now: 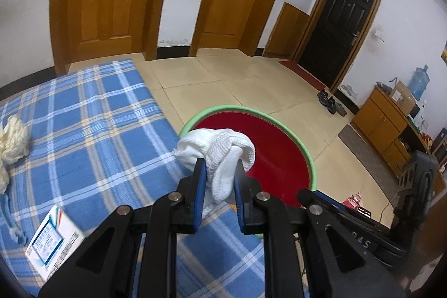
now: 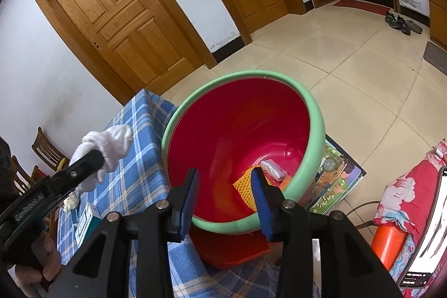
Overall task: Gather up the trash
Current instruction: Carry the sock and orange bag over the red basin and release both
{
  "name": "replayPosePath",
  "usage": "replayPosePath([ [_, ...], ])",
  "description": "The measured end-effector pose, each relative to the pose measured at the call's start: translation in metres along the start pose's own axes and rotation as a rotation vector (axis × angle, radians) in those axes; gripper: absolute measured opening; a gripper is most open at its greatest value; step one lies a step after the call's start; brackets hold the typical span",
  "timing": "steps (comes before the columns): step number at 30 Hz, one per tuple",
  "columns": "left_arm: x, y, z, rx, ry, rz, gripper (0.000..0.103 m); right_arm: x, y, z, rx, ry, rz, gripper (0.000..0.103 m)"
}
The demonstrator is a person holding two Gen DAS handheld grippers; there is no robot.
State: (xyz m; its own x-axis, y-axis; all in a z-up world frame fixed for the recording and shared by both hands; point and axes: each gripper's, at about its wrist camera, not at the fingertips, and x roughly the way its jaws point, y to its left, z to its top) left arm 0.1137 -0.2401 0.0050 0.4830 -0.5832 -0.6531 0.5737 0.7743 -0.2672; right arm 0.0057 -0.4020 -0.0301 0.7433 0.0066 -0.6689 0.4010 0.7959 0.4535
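My left gripper is shut on a white knitted glove and holds it above the edge of the blue plaid table, next to the red bin with a green rim. In the right wrist view the left gripper shows at the left with the glove in it. My right gripper is open and empty, just over the near rim of the red bin. An orange mesh piece and a grey wrapped packet lie in the bin's bottom.
A crumpled cream tissue and a white and blue box lie on the plaid table. A picture book lies on the tiled floor beside the bin. Wooden doors stand behind. A cabinet is at the right.
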Motion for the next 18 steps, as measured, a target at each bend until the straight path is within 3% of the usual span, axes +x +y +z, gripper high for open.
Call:
replayPosePath([
  [11, 0.032, -0.019, 0.010, 0.051, 0.024, -0.018, 0.018, -0.006, -0.008, 0.002, 0.020, -0.015, -0.033, 0.045],
  [18, 0.033, -0.022, 0.009, 0.048, 0.027, -0.012, 0.039, -0.004, -0.016, 0.004, 0.044, -0.010, -0.048, 0.046],
])
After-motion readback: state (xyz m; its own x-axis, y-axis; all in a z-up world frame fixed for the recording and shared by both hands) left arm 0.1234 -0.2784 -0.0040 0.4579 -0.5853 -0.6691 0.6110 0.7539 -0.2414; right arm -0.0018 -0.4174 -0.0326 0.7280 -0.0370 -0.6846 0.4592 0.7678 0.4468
